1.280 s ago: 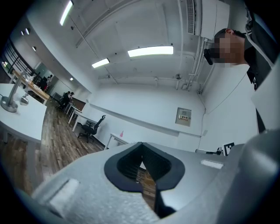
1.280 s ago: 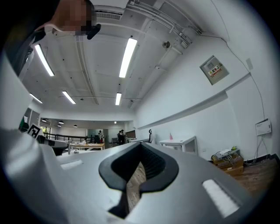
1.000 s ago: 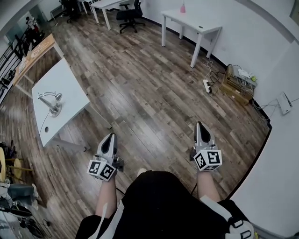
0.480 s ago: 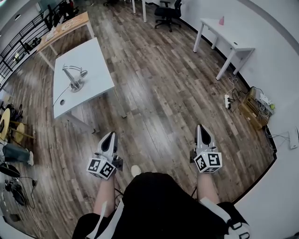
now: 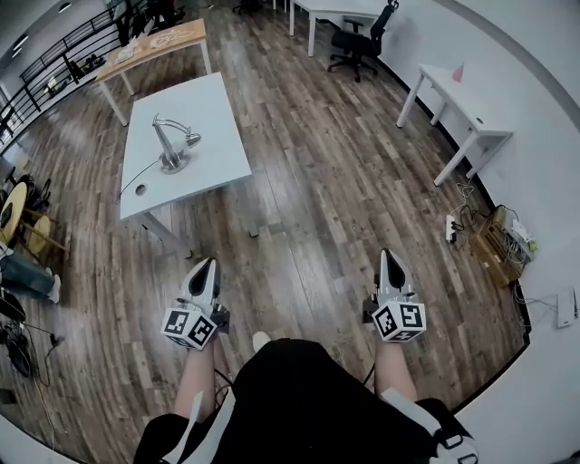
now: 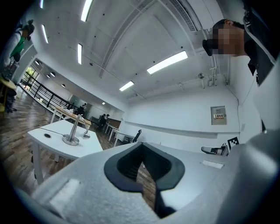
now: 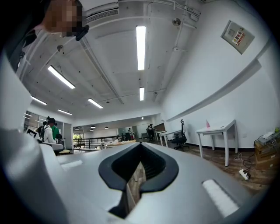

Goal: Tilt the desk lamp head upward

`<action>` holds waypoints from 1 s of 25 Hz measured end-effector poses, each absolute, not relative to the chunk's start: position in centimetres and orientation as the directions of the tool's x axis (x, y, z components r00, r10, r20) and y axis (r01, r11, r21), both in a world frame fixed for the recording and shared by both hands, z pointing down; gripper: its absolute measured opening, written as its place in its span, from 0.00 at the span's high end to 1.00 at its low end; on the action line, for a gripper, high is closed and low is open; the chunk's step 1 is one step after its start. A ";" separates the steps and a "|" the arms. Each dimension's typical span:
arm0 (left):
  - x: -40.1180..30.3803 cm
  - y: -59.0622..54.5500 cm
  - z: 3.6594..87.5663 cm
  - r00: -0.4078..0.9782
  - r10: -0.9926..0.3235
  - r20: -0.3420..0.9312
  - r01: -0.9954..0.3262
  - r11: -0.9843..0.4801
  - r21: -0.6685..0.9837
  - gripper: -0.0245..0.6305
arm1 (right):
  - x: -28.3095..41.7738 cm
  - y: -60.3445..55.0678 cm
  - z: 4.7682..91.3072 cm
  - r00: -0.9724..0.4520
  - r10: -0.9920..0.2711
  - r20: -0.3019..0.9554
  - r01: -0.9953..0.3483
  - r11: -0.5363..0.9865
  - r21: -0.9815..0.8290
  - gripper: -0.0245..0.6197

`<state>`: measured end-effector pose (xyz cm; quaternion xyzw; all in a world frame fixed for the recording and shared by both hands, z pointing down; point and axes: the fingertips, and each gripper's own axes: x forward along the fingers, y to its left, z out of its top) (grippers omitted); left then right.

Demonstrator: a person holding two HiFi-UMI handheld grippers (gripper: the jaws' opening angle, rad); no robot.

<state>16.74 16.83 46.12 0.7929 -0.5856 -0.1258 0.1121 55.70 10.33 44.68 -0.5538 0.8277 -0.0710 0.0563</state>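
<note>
The desk lamp is slim, silver metal - a round flat base, a thin arm leaning up from it, then a shorter arm folding back down to a small head. The head hangs low, facing down, close above the white counter. The lamp stands upright near the counter's middle, with bare top on every side of it.

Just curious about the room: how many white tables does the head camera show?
3. The lamp table at upper left, the wall table at right, the far table cut off at top. Others may be hidden.
</note>
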 end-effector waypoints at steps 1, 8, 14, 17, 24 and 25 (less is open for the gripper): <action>15.9 16.9 46.0 0.271 -0.960 -0.071 -0.906 -0.279 0.319 0.97 | 54.8 10.0 44.7 -0.390 -0.921 -0.013 -0.904 0.386 -0.182 0.95; 10.4 18.2 46.8 0.190 -0.980 -0.061 -0.928 -0.200 0.314 0.97 | 48.8 8.2 45.2 -0.466 -0.885 -0.009 -0.868 0.459 -0.188 0.95; 6.6 19.4 47.7 0.121 -0.991 -0.057 -0.936 -0.133 0.325 0.97 | 44.8 7.3 45.5 -0.517 -0.856 -0.004 -0.842 0.509 -0.181 0.95; 5.0 19.9 47.6 0.087 -0.994 -0.067 -0.938 -0.104 0.331 0.97 | 43.2 6.6 45.7 -0.533 -0.846 0.002 -0.831 0.523 -0.188 0.95; -0.1 22.8 47.8 -0.025 -0.998 -0.060 -0.947 0.004 0.322 0.97 | 36.0 5.4 45.5 -0.634 -0.773 -0.010 -0.759 0.624 -0.184 0.95; -0.9 23.4 47.9 -0.045 -0.997 -0.060 -0.946 0.023 0.323 0.97 | 34.9 5.4 45.5 -0.648 -0.761 -0.010 -0.747 0.639 -0.183 0.95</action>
